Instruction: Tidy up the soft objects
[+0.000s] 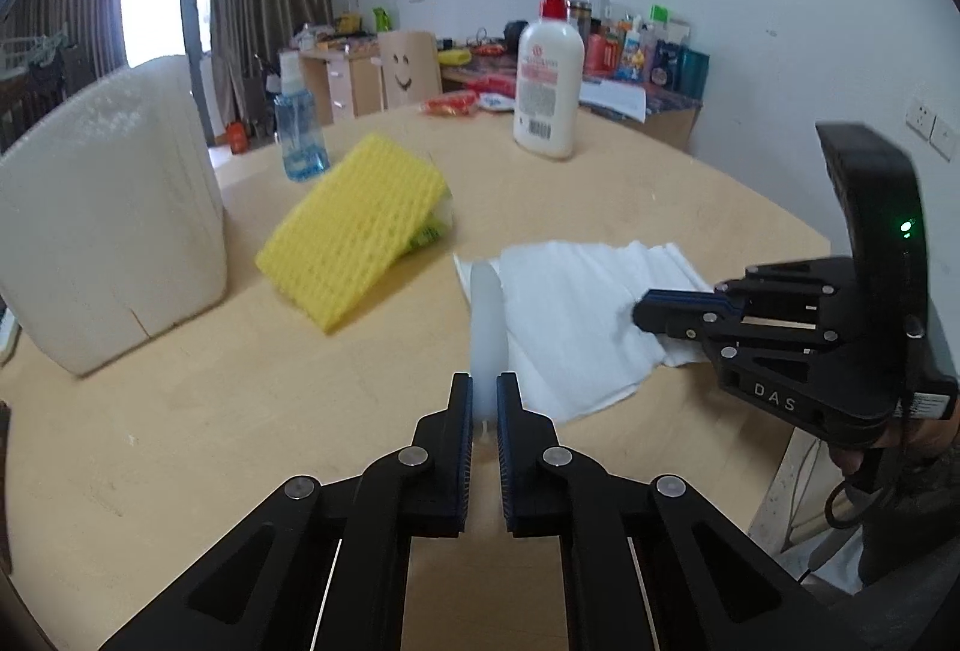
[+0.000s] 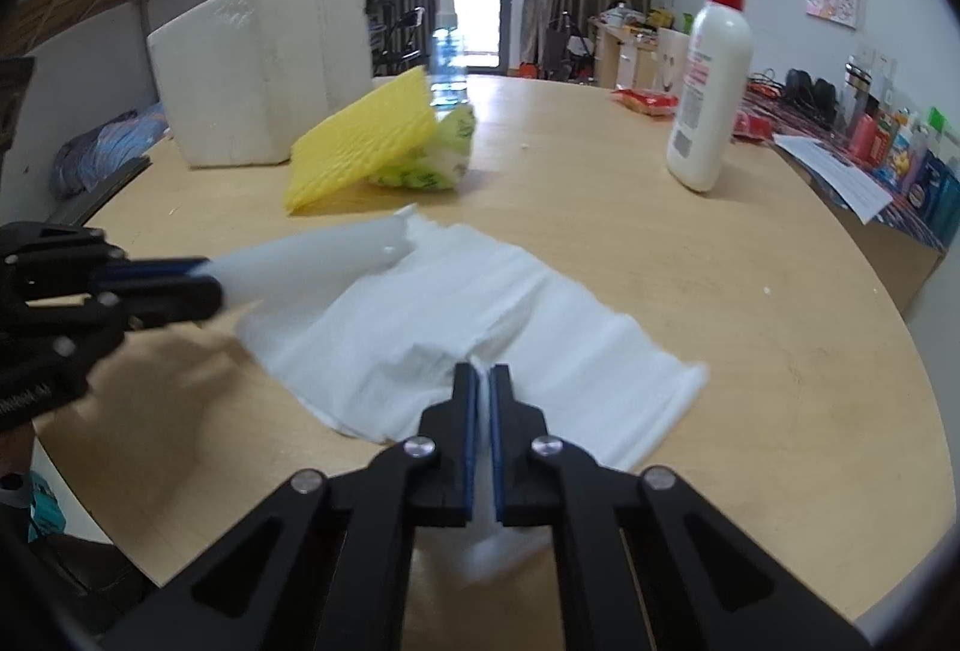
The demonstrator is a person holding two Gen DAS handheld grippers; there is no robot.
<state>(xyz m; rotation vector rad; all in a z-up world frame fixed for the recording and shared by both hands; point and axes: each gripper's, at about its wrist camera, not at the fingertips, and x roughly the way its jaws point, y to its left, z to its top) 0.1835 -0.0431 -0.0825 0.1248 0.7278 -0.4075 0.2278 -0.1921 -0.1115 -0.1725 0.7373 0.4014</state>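
A white cloth (image 1: 576,315) (image 2: 480,327) lies spread on the round wooden table. My left gripper (image 1: 483,387) is shut on one lifted corner of the cloth (image 1: 487,315), seen in the right wrist view as a raised white flap (image 2: 312,255) held by that gripper (image 2: 207,285). My right gripper (image 2: 483,375) is shut on the cloth's near edge; in the left wrist view it (image 1: 645,312) pinches the cloth's right side. A yellow sponge cloth (image 1: 354,231) (image 2: 366,141) leans tilted on a green-and-white packet (image 2: 432,159).
A white foam box (image 1: 108,207) (image 2: 264,69) stands at the left. A blue spray bottle (image 1: 297,123) stands behind the sponge. A white lotion bottle with red pump (image 1: 549,81) (image 2: 711,75) stands at the far side. A red packet (image 2: 645,102) lies beyond it.
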